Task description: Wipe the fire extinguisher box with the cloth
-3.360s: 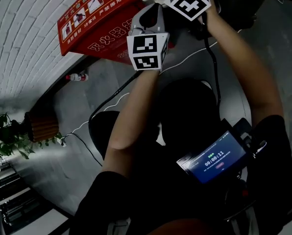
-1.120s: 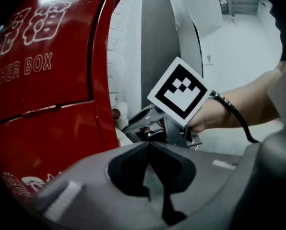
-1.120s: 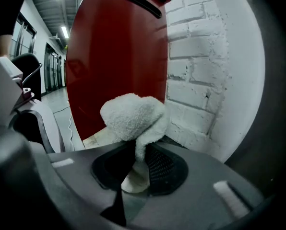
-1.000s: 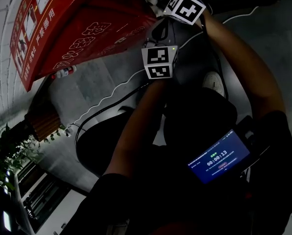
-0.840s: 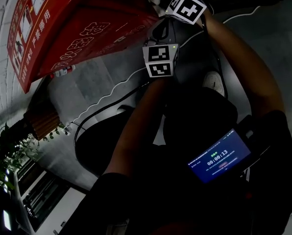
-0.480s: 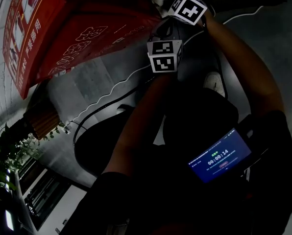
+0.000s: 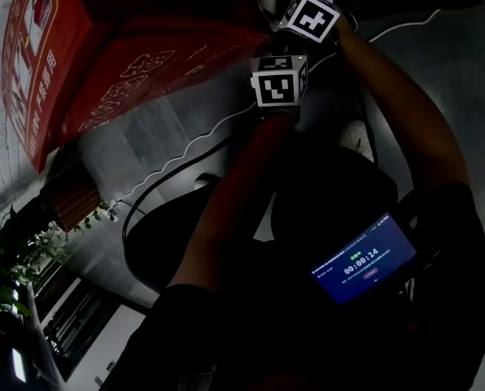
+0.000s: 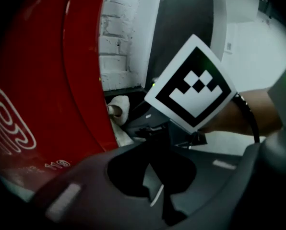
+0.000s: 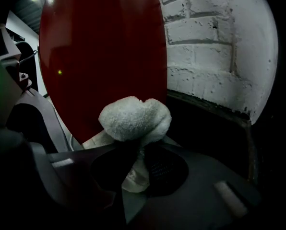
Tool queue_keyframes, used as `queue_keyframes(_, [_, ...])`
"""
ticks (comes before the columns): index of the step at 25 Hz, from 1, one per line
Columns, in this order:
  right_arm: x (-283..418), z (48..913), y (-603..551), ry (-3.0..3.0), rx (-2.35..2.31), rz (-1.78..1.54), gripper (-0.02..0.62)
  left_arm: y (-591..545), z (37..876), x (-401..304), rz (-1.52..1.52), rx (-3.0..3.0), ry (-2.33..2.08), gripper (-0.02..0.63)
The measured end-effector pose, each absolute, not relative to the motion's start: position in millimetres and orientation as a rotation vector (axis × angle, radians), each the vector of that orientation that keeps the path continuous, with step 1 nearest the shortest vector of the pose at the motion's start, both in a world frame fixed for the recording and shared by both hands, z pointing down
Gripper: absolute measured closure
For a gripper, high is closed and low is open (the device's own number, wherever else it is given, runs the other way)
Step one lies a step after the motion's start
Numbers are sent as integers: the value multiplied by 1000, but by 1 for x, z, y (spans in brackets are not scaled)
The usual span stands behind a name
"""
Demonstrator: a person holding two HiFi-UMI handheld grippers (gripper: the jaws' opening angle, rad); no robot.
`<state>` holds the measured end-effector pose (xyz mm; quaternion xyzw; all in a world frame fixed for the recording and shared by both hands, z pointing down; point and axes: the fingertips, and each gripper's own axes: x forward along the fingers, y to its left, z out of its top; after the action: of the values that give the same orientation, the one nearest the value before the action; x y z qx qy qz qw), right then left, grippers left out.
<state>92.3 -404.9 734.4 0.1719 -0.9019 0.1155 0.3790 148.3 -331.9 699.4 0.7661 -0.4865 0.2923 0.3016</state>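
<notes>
Right gripper [image 9: 133, 164] clamps the white cloth [image 9: 135, 119] against the side edge of the red fire extinguisher box [image 9: 100, 56], near the brick wall [image 9: 205, 56]. Left gripper [image 8: 155, 195], jaws together and empty, has risen closer to it.

Our right gripper [image 9: 133, 157] has the cloth [image 9: 136, 119] between its jaws, right up against the end face of the fire extinguisher box [image 7: 145, 63]. The brick wall [image 9: 205, 47] stands to the box's right. Our left gripper [image 8: 156, 198] sits just behind the right one, beside the box. A potted plant [image 7: 63, 202] stands on the floor [image 7: 137, 145], nearer us and further left.
</notes>
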Motion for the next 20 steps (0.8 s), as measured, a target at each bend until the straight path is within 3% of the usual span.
queue_keyframes(13, [101, 774, -397, -2144, 447, 404, 528, -320, 719, 134, 811, 1959, -1245, 603])
queue_keyframes(20, [120, 748, -405, -2188, 587, 481, 528, -318, 702, 125, 836, 2012, -1283, 603])
